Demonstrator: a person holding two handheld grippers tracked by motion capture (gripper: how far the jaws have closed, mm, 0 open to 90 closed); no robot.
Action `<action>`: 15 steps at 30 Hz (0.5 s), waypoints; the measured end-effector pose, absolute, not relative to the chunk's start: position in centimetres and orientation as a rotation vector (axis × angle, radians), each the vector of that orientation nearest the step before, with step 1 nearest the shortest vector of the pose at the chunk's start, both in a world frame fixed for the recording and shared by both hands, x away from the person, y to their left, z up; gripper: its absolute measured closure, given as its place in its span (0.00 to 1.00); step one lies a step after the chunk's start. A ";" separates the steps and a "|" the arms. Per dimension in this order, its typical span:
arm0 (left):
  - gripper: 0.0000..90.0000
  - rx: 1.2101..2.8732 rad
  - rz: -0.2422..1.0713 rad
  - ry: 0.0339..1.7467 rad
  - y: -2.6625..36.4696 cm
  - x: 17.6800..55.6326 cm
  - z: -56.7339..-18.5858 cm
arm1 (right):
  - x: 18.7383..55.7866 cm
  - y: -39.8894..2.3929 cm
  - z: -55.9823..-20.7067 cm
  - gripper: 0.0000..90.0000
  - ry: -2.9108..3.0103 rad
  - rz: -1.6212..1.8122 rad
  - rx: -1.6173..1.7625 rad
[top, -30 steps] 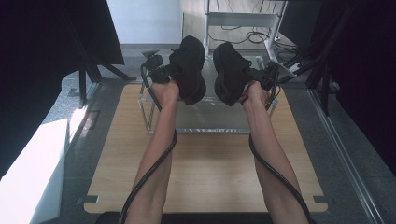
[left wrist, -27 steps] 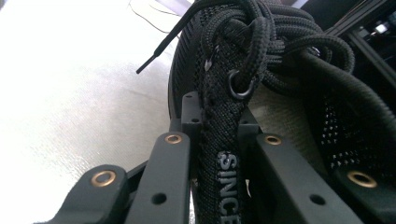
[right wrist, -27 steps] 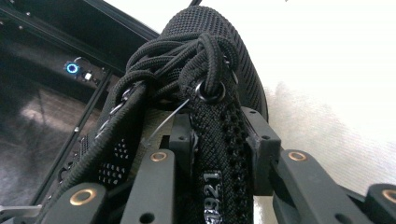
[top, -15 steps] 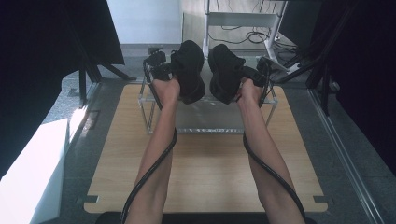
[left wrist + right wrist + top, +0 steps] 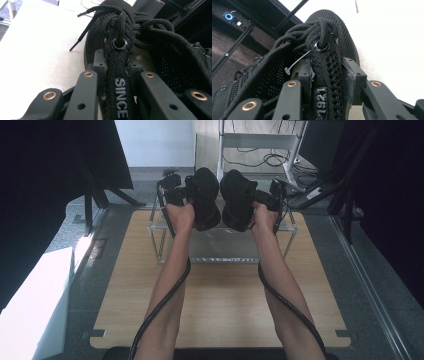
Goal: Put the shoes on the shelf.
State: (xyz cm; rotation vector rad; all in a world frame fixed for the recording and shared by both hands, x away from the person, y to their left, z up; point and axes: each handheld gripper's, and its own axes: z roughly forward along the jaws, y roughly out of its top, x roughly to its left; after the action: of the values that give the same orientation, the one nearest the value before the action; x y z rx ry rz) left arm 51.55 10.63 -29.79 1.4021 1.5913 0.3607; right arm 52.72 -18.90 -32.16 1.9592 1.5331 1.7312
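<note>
Both tools, left (image 5: 117,82) and right (image 5: 324,87), clamp black shoes (image 5: 204,195) above the clear rack (image 5: 225,252).

We hold both forearms stretched forward and raised, side by side. Our left claw (image 5: 196,199) has its jaws clamped tight on what it carries; our right claw (image 5: 250,201) grips likewise, its jaws having just eased open slightly.

Both shoes (image 5: 205,197) (image 5: 237,200) on my tools: black knit mesh, black laces (image 5: 140,22). White "SINCE" on one strap (image 5: 120,100), white "1921" on the other (image 5: 322,100). Counter (image 5: 220,300) pale wood.
</note>
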 end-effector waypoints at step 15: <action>0.65 1.520 0.415 1.503 8.4 51.7 -29.5 | 52.6 -17.5 -31.8 0.56 1.608 1.686 1.905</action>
State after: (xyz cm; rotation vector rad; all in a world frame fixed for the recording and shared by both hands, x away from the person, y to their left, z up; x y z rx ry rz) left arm 51.65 8.43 -29.52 1.5204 1.5033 0.4152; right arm 52.62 -17.51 -31.77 1.9054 1.6078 1.6863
